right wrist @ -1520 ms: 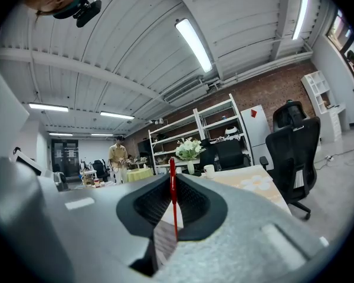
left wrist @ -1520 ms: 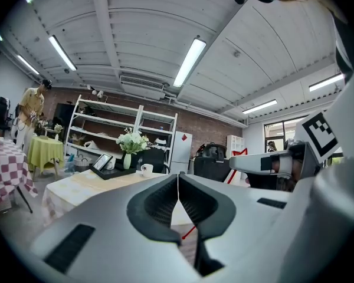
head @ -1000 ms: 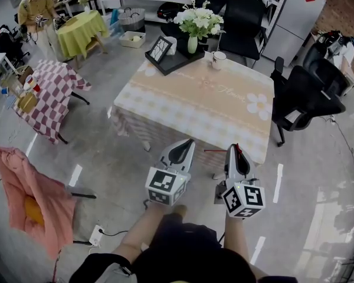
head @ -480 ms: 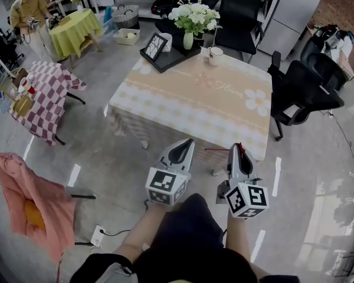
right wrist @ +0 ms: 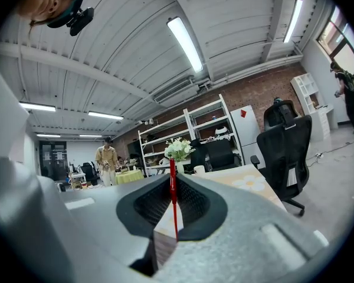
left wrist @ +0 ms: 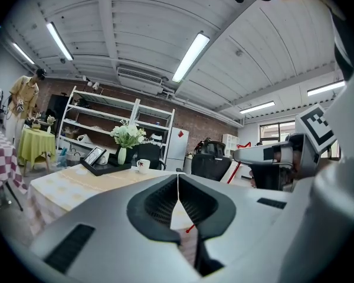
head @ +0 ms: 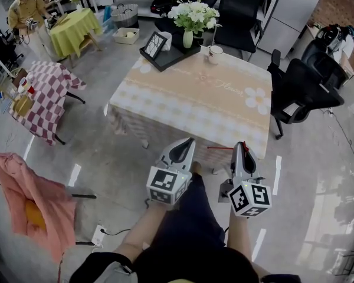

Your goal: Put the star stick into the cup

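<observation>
Right gripper (head: 242, 148) pinches the thin red star stick (right wrist: 173, 205) in almost closed jaws, well apart from the cup (head: 216, 55) across the table (head: 183, 108) — such a small grip may let it swivel or slip — while the left gripper (head: 183, 146) is closed, empty.

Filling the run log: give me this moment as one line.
right gripper: shut on stick | left gripper: shut, empty | cup: on table, far edge | stick: not yet in cup

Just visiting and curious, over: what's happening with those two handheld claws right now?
Status: right gripper shut on star stick. Left gripper shut, empty. Cup on far side of table, beside flower vase; nothing seen blocking it.
</observation>
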The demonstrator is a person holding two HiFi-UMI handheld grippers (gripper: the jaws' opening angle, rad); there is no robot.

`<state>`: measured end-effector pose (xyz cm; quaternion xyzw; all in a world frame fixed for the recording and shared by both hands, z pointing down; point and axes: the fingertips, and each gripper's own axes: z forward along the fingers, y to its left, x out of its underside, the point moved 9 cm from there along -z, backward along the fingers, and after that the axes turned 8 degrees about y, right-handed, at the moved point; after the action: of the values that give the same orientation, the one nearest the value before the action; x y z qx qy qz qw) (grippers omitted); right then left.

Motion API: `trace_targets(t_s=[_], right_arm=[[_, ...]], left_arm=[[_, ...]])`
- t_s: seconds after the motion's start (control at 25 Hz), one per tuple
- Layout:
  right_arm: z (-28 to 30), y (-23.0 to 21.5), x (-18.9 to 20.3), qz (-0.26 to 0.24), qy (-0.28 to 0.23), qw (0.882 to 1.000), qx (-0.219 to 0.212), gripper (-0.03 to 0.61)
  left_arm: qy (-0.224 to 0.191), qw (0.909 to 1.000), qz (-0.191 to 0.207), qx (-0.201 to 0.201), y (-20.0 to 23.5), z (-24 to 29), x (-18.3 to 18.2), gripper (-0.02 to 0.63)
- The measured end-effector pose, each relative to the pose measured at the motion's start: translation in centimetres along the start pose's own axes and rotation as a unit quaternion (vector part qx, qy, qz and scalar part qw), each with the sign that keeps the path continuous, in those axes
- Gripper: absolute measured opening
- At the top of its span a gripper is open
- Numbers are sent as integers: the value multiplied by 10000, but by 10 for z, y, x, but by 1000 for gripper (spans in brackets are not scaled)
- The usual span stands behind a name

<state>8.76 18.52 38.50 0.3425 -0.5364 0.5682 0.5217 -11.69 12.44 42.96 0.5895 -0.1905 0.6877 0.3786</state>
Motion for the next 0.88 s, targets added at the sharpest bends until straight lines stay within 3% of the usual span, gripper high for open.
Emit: trace_targets(t_s=[0.88], right_arm=[[60, -33, -33, -9, -157, 9997, -177, 17]], left_arm=[[16, 9998, 176, -101, 15, 62, -26, 12]])
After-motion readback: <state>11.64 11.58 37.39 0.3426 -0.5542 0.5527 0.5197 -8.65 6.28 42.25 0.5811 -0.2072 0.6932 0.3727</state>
